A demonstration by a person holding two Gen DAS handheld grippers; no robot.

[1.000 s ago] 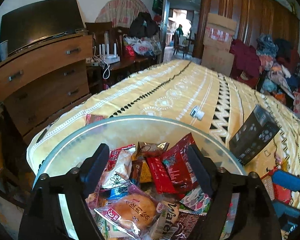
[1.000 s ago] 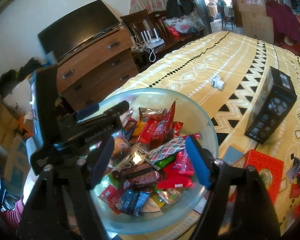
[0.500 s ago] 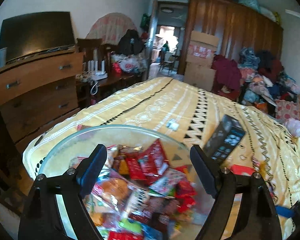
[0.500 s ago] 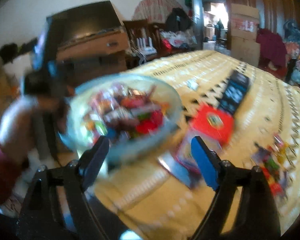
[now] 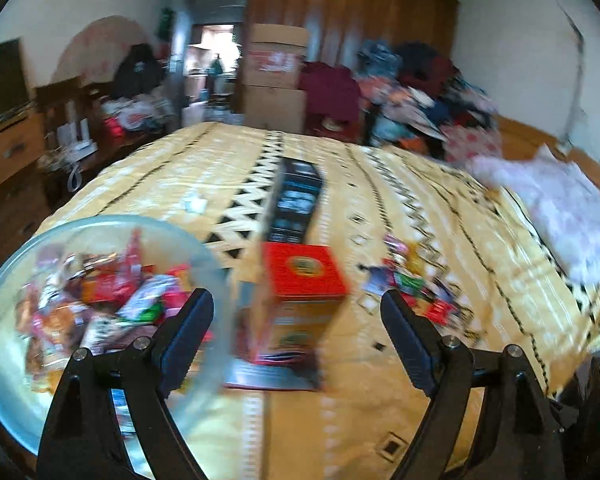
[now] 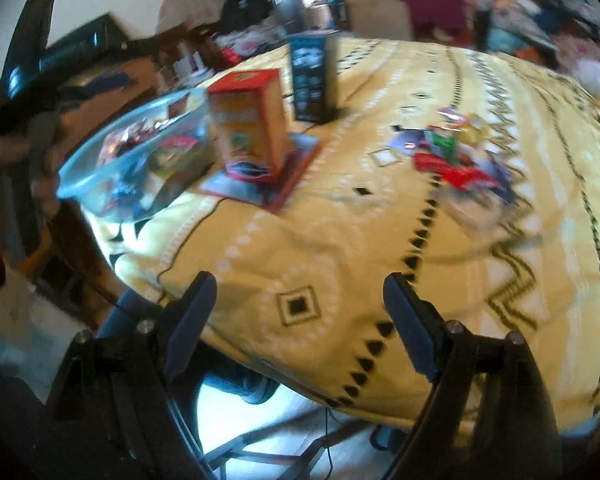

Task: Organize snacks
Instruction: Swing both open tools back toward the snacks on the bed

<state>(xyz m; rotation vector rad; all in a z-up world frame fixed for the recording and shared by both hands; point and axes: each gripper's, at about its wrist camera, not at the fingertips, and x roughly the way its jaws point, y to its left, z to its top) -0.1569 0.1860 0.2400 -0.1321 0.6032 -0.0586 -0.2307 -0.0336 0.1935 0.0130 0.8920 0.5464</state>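
My right gripper (image 6: 296, 320): jaws spread wide with nothing between them, only bare yellow bedspread (image 6: 340, 248) under the tips; it hangs over the near edge of the bed, angled down.
My left gripper (image 5: 296, 336): also gaping and empty; the red box (image 5: 304, 280) shows in the gap but stands well beyond the fingertips, so I hold nothing.
Glass bowl (image 5: 4, 280): at my left, its rim right by my left finger (image 5: 188, 328); already heaped with wrapped snacks. In the right view it overhangs the bed's near-left corner, beside the hand holding my left gripper.
Red box, next out: upright on a flat packet, just right of the bowl; a tall black box (image 6: 312, 76) stands behind it.
Loose snacks (image 6: 452, 156): a small scatter of wrappers on the bedspread, ahead and to the right of my right gripper, well apart from the bowl, right of the red box. Too blurred to read any single wrapper's long axis.
Nearer hand: my right, I judge; the pile lies up and right of its jaws, with open cloth between.
Next move, my guess: reach the right gripper forward-right to the pile, then carry left across to the bowl.
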